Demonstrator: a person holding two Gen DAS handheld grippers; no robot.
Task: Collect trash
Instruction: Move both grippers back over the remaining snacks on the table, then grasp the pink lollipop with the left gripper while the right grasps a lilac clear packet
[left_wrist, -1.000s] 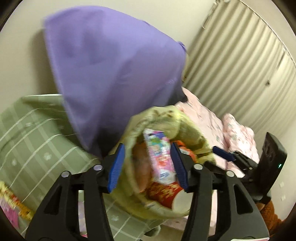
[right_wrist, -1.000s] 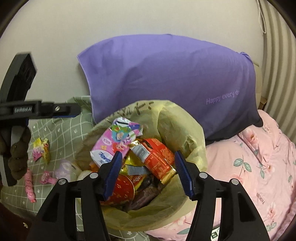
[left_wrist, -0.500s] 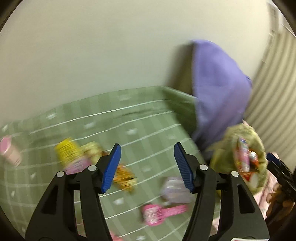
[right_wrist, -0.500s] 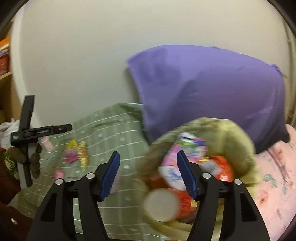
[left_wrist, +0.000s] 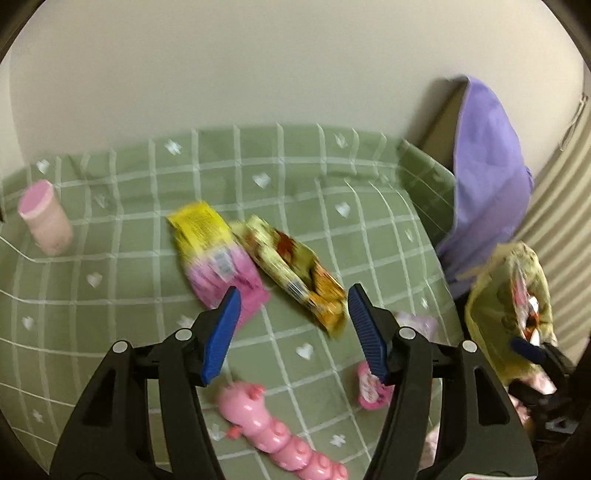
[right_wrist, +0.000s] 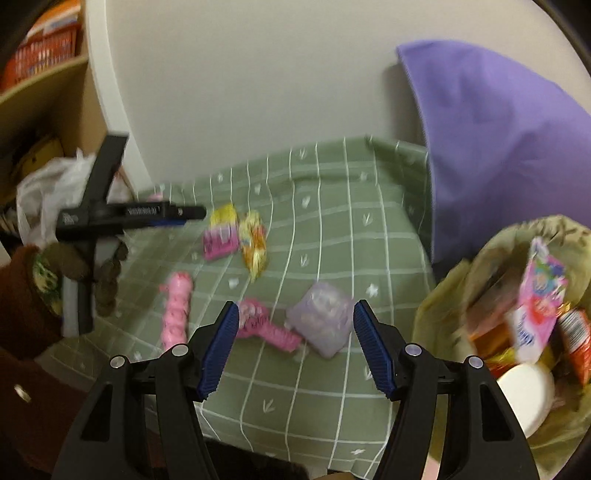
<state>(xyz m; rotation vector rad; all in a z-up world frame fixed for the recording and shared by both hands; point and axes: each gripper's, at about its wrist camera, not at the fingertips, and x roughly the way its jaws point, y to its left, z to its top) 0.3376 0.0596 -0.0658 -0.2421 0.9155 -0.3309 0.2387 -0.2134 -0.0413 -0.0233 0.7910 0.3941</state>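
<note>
My left gripper (left_wrist: 291, 332) is open and empty above the green checked blanket (left_wrist: 332, 229). Just beyond its fingertips lie a yellow-and-pink wrapper (left_wrist: 214, 254) and a yellow-orange snack wrapper (left_wrist: 295, 273). My right gripper (right_wrist: 295, 347) is open and empty, with a pale purple packet (right_wrist: 321, 321) and a pink wrapper (right_wrist: 266, 328) between its fingertips, farther off. The yellow-green trash bag (right_wrist: 480, 280), full of wrappers and a white-lidded cup (right_wrist: 524, 391), sits at the right; it also shows in the left wrist view (left_wrist: 509, 314).
A pink segmented toy (left_wrist: 280, 435) lies near the blanket's front edge, also in the right wrist view (right_wrist: 177, 306). A pink cup (left_wrist: 44, 218) stands far left. A purple pillow (right_wrist: 498, 147) leans on the wall. A shelf (right_wrist: 40, 88) stands at left.
Both grippers have swung left, away from the trash bag toward the litter on the green blanket. Both stayed open and empty.
</note>
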